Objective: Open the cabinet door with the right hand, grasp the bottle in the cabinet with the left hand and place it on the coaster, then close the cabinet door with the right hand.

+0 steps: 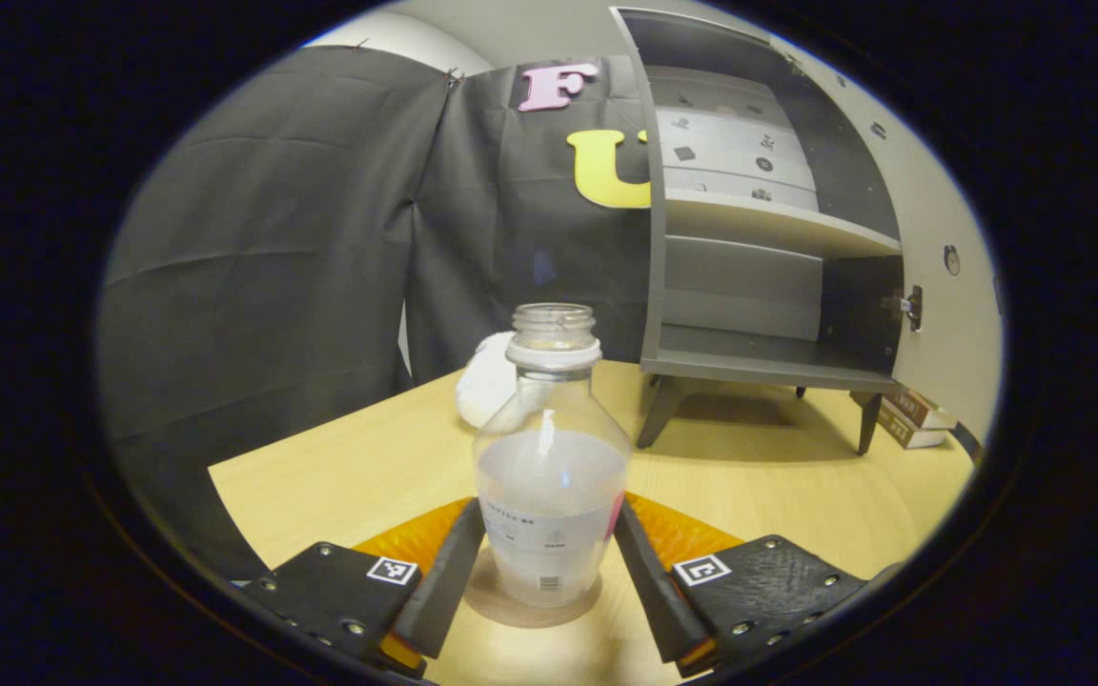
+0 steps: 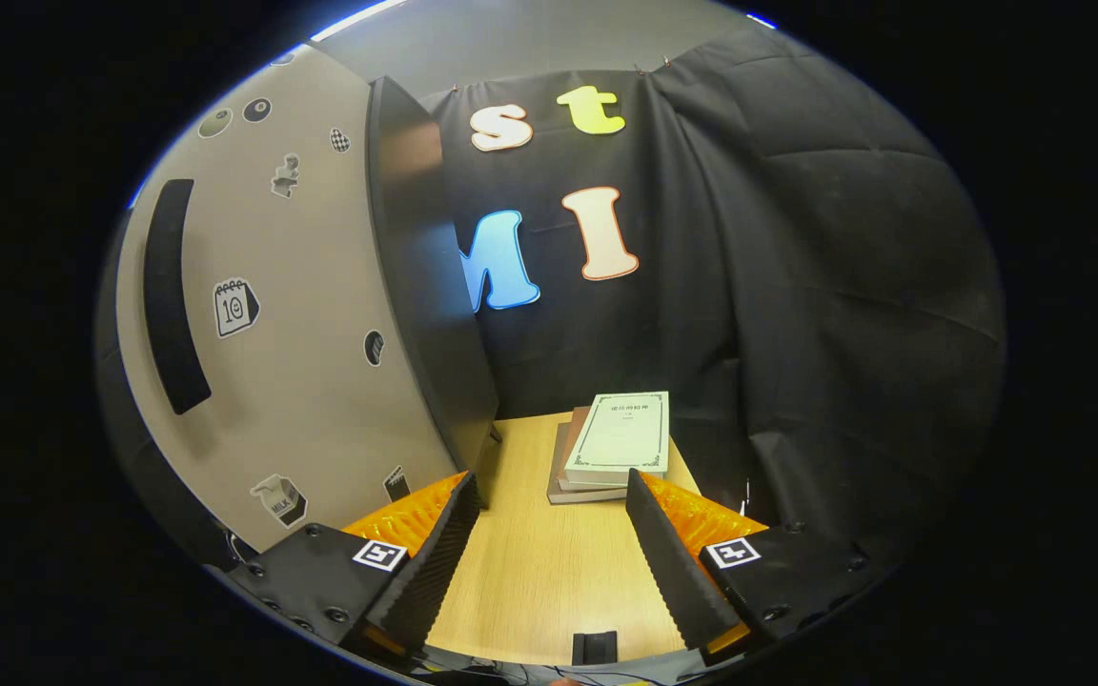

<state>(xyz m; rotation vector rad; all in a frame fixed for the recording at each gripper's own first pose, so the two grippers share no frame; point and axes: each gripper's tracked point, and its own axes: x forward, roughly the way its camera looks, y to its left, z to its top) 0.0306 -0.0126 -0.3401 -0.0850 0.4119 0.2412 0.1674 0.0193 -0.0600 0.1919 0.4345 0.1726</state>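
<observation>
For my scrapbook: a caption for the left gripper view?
Bottle on its coaster between the left gripper's fingers, cabinet open.

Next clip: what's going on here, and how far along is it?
A person works two handheld tongs. The left tongs straddle a clear plastic bottle, uncapped and part full of liquid, standing on a round brown coaster on the light wooden table; contact is unclear. The grey cabinet is open. The right tongs are open, empty, beside its pale door. Closing remains.
</observation>
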